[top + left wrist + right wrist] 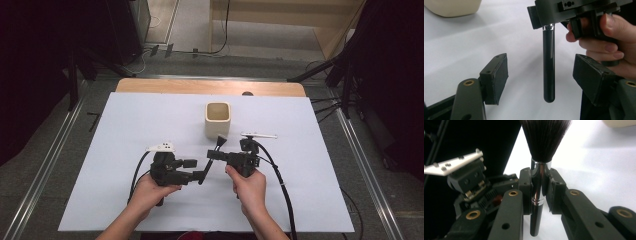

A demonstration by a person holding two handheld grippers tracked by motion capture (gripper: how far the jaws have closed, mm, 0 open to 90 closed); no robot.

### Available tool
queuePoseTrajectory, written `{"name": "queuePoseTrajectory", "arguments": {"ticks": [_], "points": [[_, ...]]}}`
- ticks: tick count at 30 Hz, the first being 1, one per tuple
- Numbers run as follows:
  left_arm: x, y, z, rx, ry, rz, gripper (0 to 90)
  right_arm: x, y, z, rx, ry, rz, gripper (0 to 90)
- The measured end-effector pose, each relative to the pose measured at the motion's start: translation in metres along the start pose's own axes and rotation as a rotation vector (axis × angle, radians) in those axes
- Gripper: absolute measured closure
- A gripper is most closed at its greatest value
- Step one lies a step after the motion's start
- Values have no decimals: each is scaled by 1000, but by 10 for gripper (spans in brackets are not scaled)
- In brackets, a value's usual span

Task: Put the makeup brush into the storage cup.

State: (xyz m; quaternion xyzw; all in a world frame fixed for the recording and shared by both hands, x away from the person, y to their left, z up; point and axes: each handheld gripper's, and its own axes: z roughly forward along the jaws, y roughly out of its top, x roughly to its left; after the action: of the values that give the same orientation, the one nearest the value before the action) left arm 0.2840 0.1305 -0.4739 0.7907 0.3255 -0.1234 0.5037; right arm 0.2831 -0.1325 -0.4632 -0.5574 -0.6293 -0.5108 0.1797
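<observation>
A makeup brush with dark bristles, a silver ferrule and a black handle is held above the white sheet. My right gripper is shut on the ferrule; in the high view it points left with the brush slanting down-left. My left gripper is open, its pads standing on either side of the handle without touching it. In the high view the left gripper points right at the handle's lower end. A cream square cup stands upright behind both grippers.
A white sheet covers the table, with a wooden strip at the far edge. The cup's base is at the top left of the left gripper view. Dark stands and cables flank the table. Free room lies left and right.
</observation>
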Motion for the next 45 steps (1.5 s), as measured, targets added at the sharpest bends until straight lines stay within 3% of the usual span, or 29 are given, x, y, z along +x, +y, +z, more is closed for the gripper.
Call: {"name": "queuePoseTrajectory", "arguments": {"ticks": [9,16,22,25,29,33,37,45], "points": [[-1,2,1,55,-33,32,290,1,1,1,107,12,-135,779],[-3,3,6,114,-66,53,299,-1,0,1,166,29,-202,779],[-2,3,9,142,-112,34,403,0,-3,3,210,59,-256,779],[-1,3,11,151,-129,23,453,2,-6,2,217,81,-307,779],[0,3,12,145,-142,9,504,3,-8,2,217,97,-312,778],[-2,2,15,173,-154,12,575,4,-9,3,211,103,-317,778],[-4,1,18,199,-170,-13,684,4,-10,3,210,106,-317,778],[-6,0,20,193,-170,1,760,3,-11,4,210,107,-314,778]]}}
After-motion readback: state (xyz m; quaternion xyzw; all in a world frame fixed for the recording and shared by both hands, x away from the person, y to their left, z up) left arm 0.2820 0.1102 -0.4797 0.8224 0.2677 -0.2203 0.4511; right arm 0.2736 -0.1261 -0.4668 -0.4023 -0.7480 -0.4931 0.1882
